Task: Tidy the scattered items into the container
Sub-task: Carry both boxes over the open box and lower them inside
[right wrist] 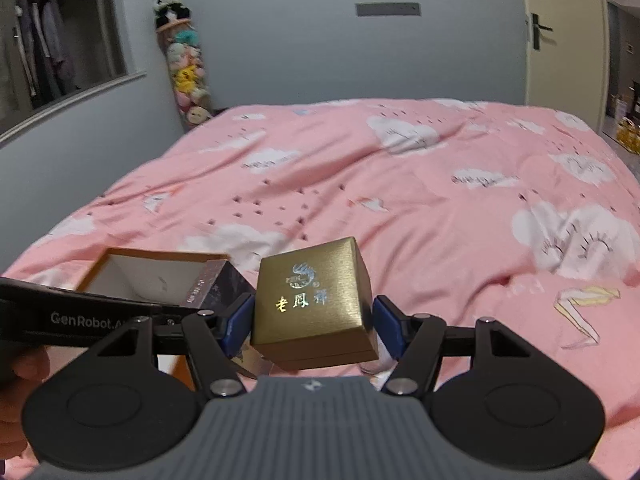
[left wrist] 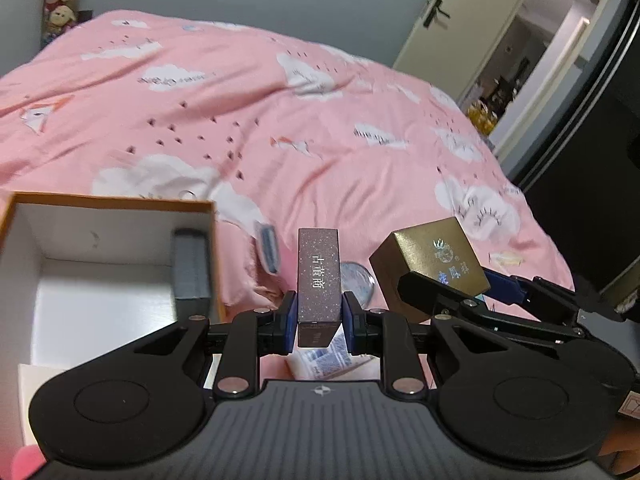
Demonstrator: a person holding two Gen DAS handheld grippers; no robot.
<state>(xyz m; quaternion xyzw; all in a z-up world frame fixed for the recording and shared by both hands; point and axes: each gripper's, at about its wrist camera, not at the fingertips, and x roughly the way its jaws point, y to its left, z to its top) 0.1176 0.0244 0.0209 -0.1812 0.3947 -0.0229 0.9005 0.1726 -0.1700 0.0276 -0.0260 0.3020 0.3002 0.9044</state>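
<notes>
Left gripper (left wrist: 319,320) tight around a speckled box (left wrist: 319,276), right gripper (right wrist: 314,322) clamping a gold box (right wrist: 314,300) (white carton (left wrist: 28,236) leftward).

Two boxes held aloft, container open on the bed

A slim speckled mauve box (left wrist: 319,280) with white characters stands upright, clamped between blue pads; a gold box (right wrist: 314,300) with foil lettering is tilted, also gripped — both above the pink bedding. The container (left wrist: 24,236) — orange-rimmed, white inside — lies open to the left, a dark grey item (left wrist: 191,266) against its right wall.
</notes>
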